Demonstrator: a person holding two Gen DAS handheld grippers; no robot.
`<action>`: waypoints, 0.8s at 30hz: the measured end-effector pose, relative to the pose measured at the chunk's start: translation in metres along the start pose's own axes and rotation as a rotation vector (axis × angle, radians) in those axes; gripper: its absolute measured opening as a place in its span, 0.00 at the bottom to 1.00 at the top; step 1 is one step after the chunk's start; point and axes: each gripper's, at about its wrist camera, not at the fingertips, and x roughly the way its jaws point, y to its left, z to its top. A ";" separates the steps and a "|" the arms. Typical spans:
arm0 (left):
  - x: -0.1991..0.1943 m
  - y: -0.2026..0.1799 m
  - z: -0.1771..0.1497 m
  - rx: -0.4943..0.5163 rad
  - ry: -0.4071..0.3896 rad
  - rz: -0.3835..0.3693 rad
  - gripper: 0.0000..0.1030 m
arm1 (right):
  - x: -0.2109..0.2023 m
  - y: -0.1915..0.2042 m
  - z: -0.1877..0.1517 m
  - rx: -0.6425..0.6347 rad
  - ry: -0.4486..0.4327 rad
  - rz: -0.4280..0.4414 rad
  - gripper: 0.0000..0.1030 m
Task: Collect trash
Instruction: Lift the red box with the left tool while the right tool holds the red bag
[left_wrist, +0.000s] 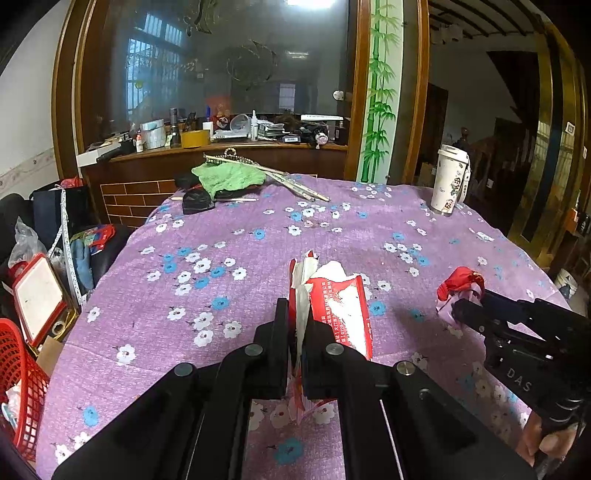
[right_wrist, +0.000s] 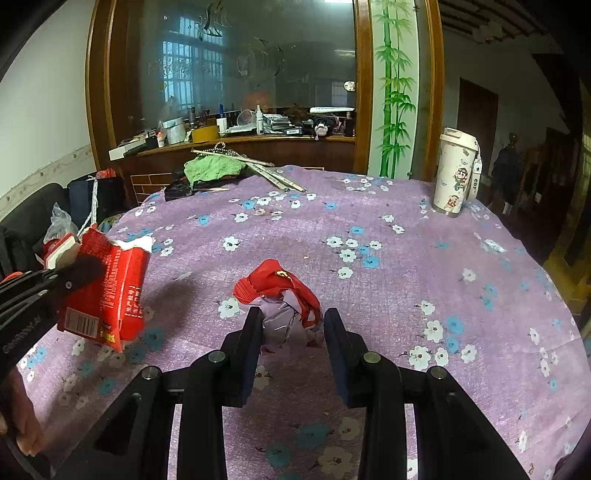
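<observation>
From the left wrist camera, the left gripper (left_wrist: 295, 325) has its two fingers pressed together on a torn red and white packet (left_wrist: 334, 302), which stands up just in front of the fingertips above the purple flowered tablecloth (left_wrist: 207, 280). From the right wrist camera, the right gripper (right_wrist: 291, 325) has its fingers apart on both sides of a crumpled red wrapper (right_wrist: 282, 295) that lies on the tablecloth between them; I cannot tell if the fingers already touch it, and the packet hangs far to its left.
</observation>
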 end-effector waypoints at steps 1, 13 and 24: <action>-0.002 0.000 0.000 0.004 0.000 0.003 0.04 | -0.001 0.000 0.001 -0.001 -0.003 -0.003 0.36; -0.036 0.007 -0.008 0.022 -0.023 0.019 0.04 | -0.006 0.007 0.009 0.030 -0.004 0.050 0.36; -0.052 0.029 -0.015 -0.001 -0.019 0.032 0.04 | -0.020 0.027 0.002 0.012 0.055 0.085 0.36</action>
